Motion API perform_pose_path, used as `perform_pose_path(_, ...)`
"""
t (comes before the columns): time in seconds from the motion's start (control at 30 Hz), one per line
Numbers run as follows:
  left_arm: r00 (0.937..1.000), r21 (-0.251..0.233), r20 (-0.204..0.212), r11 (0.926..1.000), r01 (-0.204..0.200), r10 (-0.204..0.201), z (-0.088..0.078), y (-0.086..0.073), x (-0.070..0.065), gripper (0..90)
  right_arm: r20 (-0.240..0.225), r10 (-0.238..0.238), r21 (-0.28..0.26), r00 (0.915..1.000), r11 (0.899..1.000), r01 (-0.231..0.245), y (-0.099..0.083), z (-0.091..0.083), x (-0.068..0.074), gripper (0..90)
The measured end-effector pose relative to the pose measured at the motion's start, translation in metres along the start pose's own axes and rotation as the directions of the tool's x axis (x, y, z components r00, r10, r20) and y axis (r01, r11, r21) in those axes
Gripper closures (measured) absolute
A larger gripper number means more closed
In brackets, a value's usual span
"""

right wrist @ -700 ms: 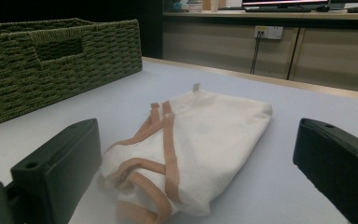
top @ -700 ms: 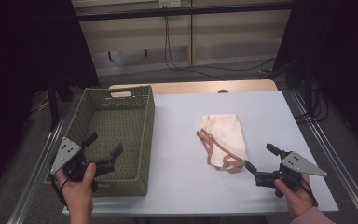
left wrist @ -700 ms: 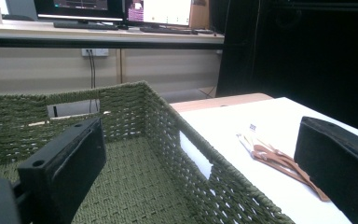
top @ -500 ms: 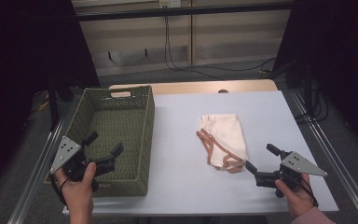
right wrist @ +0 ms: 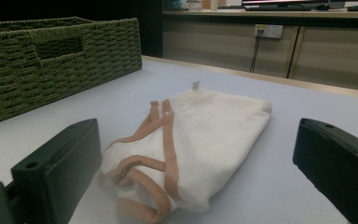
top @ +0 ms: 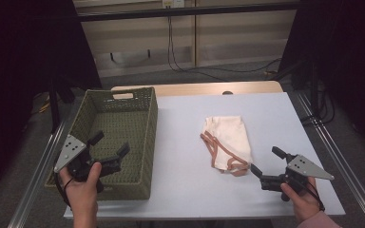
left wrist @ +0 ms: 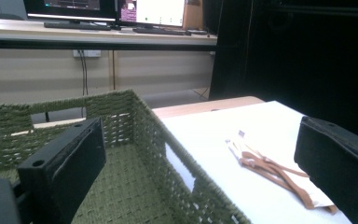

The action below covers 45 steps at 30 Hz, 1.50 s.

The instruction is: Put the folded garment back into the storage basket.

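Bag (top: 228,140) is lying mid-table, long axis running near-far, straps at the near end. Right gripper (top: 265,164) is sitting just right of those straps, jaws wide, empty. Left gripper (top: 108,148) is hovering over the basket (top: 148,142), also wide, farther off.

Matt cloth bag (top: 228,140), woven basket (top: 119,137)

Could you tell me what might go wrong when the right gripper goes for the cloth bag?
The right gripper is open just short of the cloth bag. Its loose tan straps lie nearest, so the jaws may catch only a strap and leave the bag dangling. The left gripper hangs open over the green woven basket, which could block the drop.
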<state>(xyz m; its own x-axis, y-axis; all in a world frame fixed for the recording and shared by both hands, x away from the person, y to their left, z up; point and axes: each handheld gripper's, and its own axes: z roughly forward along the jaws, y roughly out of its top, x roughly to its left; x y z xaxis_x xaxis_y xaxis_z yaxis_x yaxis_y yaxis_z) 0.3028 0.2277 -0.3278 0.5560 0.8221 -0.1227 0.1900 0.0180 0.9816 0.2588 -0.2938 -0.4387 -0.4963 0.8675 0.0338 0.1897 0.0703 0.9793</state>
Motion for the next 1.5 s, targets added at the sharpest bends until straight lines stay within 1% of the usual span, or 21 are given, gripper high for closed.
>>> perform_pose_path(0.03, 0.9999, 0.009, 0.000, 0.9999, -0.011, 0.011, 0.001, 0.001, 0.000, 2.2, 0.000, 0.000, 0.000, 1.0000, 1.000, 0.000, 0.000, 0.000, 0.000, 0.6)
perform_pose_path(0.17, 0.9999, 0.001, 0.012, 1.0000, -0.002, 0.002, 0.006, 0.004, -0.004, 2.2, 0.005, 0.007, -0.002, 1.0000, 1.000, -0.007, 0.000, -0.001, 0.000, 0.6)
perform_pose_path(0.27, 0.9998, 0.014, 0.019, 0.9999, -0.003, 0.003, 0.011, 0.005, -0.005, 2.2, 0.005, 0.007, 0.000, 1.0000, 1.000, -0.007, 0.000, -0.001, 0.000, 0.6)
perform_pose_path(0.3, 0.9997, 0.014, 0.024, 0.9999, 0.005, -0.005, 0.014, 0.005, -0.006, 2.2, 0.004, 0.007, 0.001, 1.0000, 1.000, -0.007, 0.000, -0.001, 0.000, 0.6)
perform_pose_path(0.33, 0.9996, 0.025, 0.029, 0.9997, -0.003, 0.002, 0.016, 0.006, -0.006, 2.2, 0.005, 0.007, 0.001, 1.0000, 1.000, -0.007, 0.000, -0.001, 0.000, 0.6)
perform_pose_path(0.43, 0.9991, 0.025, 0.042, 0.9997, 0.001, -0.002, 0.022, 0.009, -0.011, 2.2, 0.004, 0.006, 0.001, 1.0000, 1.000, -0.006, 0.000, -0.001, 0.000, 0.6)
perform_pose_path(0.53, 0.9981, 0.045, 0.061, 0.9990, -0.008, 0.005, 0.031, 0.014, -0.016, 2.2, 0.007, 0.008, -0.006, 0.9999, 1.000, -0.008, 0.000, -0.001, 0.000, 0.7)
perform_pose_path(0.6, 0.9980, 0.049, 0.063, 0.9988, -0.009, 0.006, 0.036, 0.016, -0.018, 2.3, 0.004, 0.011, -0.004, 0.9999, 1.000, -0.011, 0.000, -0.001, 0.000, 0.7)
perform_pose_path(0.83, 0.9954, 0.056, 0.096, 0.9984, -0.002, -0.003, 0.052, 0.020, -0.026, 2.3, 0.002, -0.001, -0.004, 1.0000, 1.000, 0.001, 0.000, -0.001, 0.000, 0.7)
perform_pose_path(0.87, 0.9951, 0.064, 0.099, 0.9979, -0.010, 0.003, 0.054, 0.020, -0.026, 2.3, 0.002, 0.001, -0.004, 1.0000, 1.000, -0.001, 0.000, -0.001, 0.000, 0.8)
perform_pose_path(0.97, 0.9942, 0.060, 0.108, 0.9982, 0.000, -0.007, 0.060, 0.021, -0.029, 2.3, 0.001, 0.006, -0.007, 1.0000, 1.000, -0.006, 0.000, -0.001, 0.000, 0.8)
perform_pose_path(1.0, 0.9941, 0.078, 0.109, 0.9969, -0.010, 0.002, 0.062, 0.021, -0.029, 2.3, 0.004, 0.005, -0.004, 1.0000, 1.000, -0.005, 0.000, -0.001, 0.000, 0.8)
perform_pose_path(1.03, 0.9936, 0.070, 0.113, 0.9976, -0.002, -0.006, 0.064, 0.021, -0.030, 2.3, 0.002, 0.006, -0.004, 1.0000, 1.000, -0.006, 0.000, -0.001, 0.000, 0.8)
perform_pose_path(1.07, 0.9937, 0.088, 0.111, 0.9959, -0.021, 0.011, 0.065, 0.022, -0.030, 2.3, 0.000, 0.001, -0.005, 1.0000, 1.000, -0.001, 0.000, -0.001, 0.000, 0.8)
perform_pose_path(1.23, 0.9919, 0.093, 0.126, 0.9953, -0.025, 0.014, 0.071, 0.024, -0.033, 2.4, 0.001, 0.000, -0.003, 1.0000, 1.000, 0.000, 0.000, -0.001, 0.000, 0.8)
perform_pose_path(1.3, 0.9916, 0.084, 0.129, 0.9964, -0.009, -0.002, 0.075, 0.024, -0.036, 2.4, -0.001, 0.000, -0.004, 1.0000, 1.000, 0.000, 0.000, -0.001, 0.000, 0.8)
perform_pose_path(1.33, 0.9912, 0.095, 0.132, 0.9952, -0.025, 0.012, 0.076, 0.025, -0.036, 2.4, -0.001, -0.001, -0.004, 1.0000, 1.000, 0.001, 0.000, -0.001, 0.000, 0.8)
perform_pose_path(1.37, 0.9906, 0.079, 0.136, 0.9969, 0.004, -0.014, 0.079, 0.024, -0.038, 2.4, -0.001, -0.001, -0.004, 1.0000, 1.000, 0.001, 0.000, -0.001, 0.000, 0.8)
perform_pose_path(1.4, 0.9909, 0.100, 0.134, 0.9946, -0.029, 0.015, 0.080, 0.025, -0.036, 2.4, -0.002, -0.002, -0.004, 1.0000, 1.000, 0.002, 0.000, -0.001, 0.000, 0.8)
perform_pose_path(1.43, 0.9902, 0.099, 0.139, 0.9950, -0.016, 0.002, 0.081, 0.024, -0.038, 2.4, 0.000, -0.004, -0.004, 1.0000, 1.000, 0.004, 0.000, -0.001, 0.000, 0.8)
perform_pose_path(1.5, 0.9899, 0.105, 0.142, 0.9943, -0.019, 0.004, 0.085, 0.024, -0.039, 2.4, -0.002, -0.001, -0.006, 1.0000, 1.000, 0.001, 0.000, -0.001, 0.001, 0.9)
